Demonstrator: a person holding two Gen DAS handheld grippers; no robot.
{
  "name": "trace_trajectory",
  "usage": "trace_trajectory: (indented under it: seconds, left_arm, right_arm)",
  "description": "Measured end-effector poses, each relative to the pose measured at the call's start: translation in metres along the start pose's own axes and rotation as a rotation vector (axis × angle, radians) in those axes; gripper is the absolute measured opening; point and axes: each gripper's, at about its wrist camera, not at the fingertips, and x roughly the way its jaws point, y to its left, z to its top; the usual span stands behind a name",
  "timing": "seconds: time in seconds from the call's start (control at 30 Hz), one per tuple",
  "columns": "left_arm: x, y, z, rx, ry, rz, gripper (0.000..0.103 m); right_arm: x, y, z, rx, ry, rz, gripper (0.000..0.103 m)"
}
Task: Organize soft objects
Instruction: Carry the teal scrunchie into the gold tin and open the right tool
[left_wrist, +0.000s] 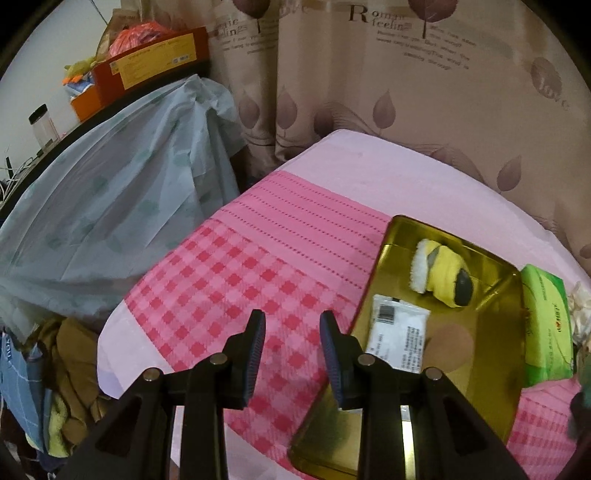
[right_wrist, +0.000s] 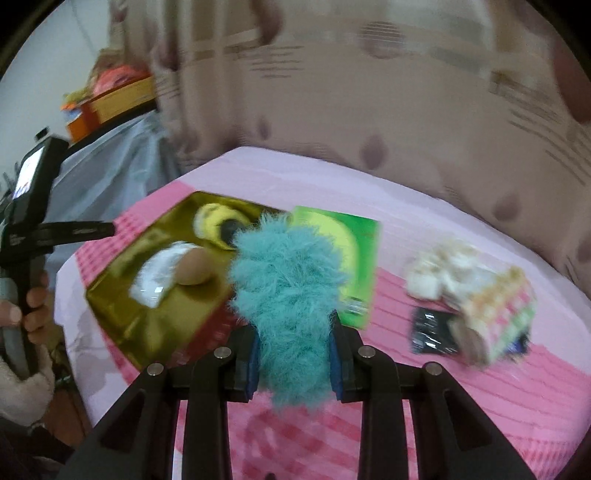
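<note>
A gold tray (left_wrist: 491, 387) lies on the pink bed. It holds a yellow plush toy (left_wrist: 445, 275), a white packet (left_wrist: 397, 338) and a tan round pad (left_wrist: 452, 345). My left gripper (left_wrist: 291, 354) is open and empty, low over the checked cover at the tray's left edge. My right gripper (right_wrist: 293, 360) is shut on a teal fluffy toy (right_wrist: 290, 291) and holds it above the bed, just right of the tray (right_wrist: 122, 314). The yellow plush (right_wrist: 218, 223), white packet (right_wrist: 157, 277) and tan pad (right_wrist: 194, 271) show in the blurred right wrist view.
A green tissue pack (left_wrist: 545, 328) lies beside the tray's right side. In the right wrist view a white fluffy item (right_wrist: 439, 271), a checked pastel pouch (right_wrist: 498, 314) and a black packet (right_wrist: 430, 334) lie on the bed's right. A covered shelf (left_wrist: 110, 206) stands left; curtain behind.
</note>
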Motion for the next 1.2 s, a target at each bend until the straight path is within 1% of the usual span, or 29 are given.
trace_trajectory:
  seconds: [0.27, 0.4, 0.57, 0.77, 1.03, 1.07, 1.1, 1.2]
  left_arm:
    - [0.007, 0.014, 0.003, -0.036, 0.007, 0.041, 0.031]
    - [0.01, 0.019, 0.004, -0.052, 0.017, 0.036, 0.031]
    - [0.013, 0.024, 0.005, -0.067, 0.025, 0.038, 0.031]
    - [0.015, 0.028, 0.005, -0.082, 0.025, 0.043, 0.031]
    - [0.015, 0.026, 0.005, -0.075, 0.029, 0.042, 0.031]
    - [0.015, 0.026, 0.005, -0.075, 0.029, 0.041, 0.031]
    - [0.015, 0.026, 0.005, -0.075, 0.029, 0.04, 0.031]
    - [0.015, 0.025, 0.004, -0.073, 0.029, 0.041, 0.031]
  right_arm:
    - [0.033, 0.062, 0.016, -0.103, 0.041, 0.089, 0.027]
    - [0.043, 0.081, 0.018, -0.139, 0.056, 0.114, 0.027]
    - [0.053, 0.094, 0.02, -0.172, 0.08, 0.13, 0.027]
    - [0.063, 0.096, 0.017, -0.169, 0.116, 0.14, 0.029]
    - [0.07, 0.101, 0.015, -0.169, 0.125, 0.139, 0.037]
    - [0.07, 0.101, 0.015, -0.169, 0.126, 0.138, 0.039]
    - [0.07, 0.1, 0.016, -0.166, 0.125, 0.141, 0.044]
    - [0.068, 0.099, 0.016, -0.156, 0.116, 0.145, 0.051]
